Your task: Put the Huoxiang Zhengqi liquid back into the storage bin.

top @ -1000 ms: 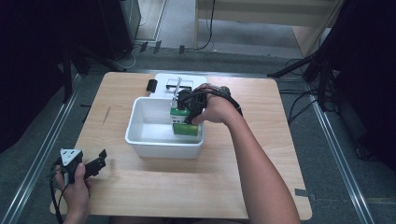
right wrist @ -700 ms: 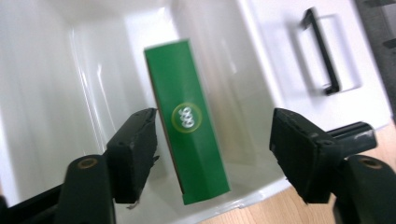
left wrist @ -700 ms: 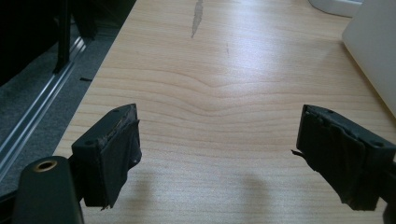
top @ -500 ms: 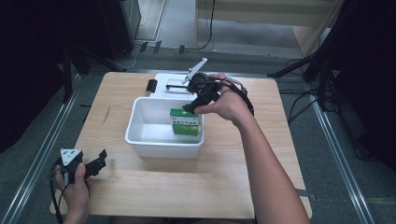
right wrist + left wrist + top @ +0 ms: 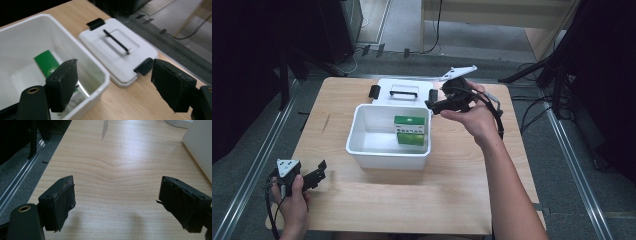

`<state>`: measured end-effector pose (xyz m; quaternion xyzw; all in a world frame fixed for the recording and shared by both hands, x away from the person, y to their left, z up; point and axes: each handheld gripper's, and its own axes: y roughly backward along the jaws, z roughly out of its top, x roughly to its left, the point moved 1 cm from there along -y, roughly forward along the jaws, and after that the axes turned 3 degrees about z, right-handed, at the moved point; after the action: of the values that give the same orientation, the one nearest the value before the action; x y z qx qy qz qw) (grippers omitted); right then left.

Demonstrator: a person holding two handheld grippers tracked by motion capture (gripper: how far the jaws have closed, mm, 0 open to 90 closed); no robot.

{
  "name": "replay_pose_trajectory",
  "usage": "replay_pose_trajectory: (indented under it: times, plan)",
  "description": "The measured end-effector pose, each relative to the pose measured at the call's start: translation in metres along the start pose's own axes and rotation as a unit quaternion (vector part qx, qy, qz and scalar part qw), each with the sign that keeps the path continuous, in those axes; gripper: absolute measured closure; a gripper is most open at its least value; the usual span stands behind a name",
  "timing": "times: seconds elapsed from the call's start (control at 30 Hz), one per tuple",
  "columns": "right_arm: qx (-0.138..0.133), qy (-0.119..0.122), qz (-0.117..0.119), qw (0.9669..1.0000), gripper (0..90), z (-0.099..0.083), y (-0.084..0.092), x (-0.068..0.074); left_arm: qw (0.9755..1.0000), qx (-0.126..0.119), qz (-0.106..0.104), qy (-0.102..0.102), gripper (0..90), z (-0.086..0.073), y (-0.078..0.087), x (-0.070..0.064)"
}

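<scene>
Holding the right gripper (image 5: 435, 104) with its jaws spread wide and nothing between them, we are hovering above the far right corner of the white bin (image 5: 362, 150), just in front of the white lid (image 5: 384, 92) lying flat on the worktop (image 5: 452, 200) behind the bin. Inside the bin, a green box (image 5: 410, 129) is standing against the right wall. Near the front left corner of the worktop, we are keeping the left gripper (image 5: 319, 170) wide and unladen, well apart from the bin.
</scene>
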<state>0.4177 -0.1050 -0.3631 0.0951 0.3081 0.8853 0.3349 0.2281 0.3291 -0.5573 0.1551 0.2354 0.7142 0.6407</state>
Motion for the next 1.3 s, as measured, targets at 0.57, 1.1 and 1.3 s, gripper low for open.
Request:
replay_pose_trajectory:
  times: [0.57,1.1,1.3]
  plan:
    - [-0.078,-0.094,-0.104,0.987,20.9,-0.09,0.035,-0.043,1.0,0.001,0.0,-0.002,14.3,0.0,0.0,0.0]
    - [-0.101,-0.118,-0.142,0.9776,19.8,-0.175,0.058,-0.051,1.0,0.0,0.002,-0.005,14.3,0.0,0.001,-0.001]
    - [-0.113,-0.126,-0.156,0.9732,19.2,-0.202,0.067,-0.049,1.0,-0.004,0.002,-0.005,14.3,0.0,0.001,-0.001]
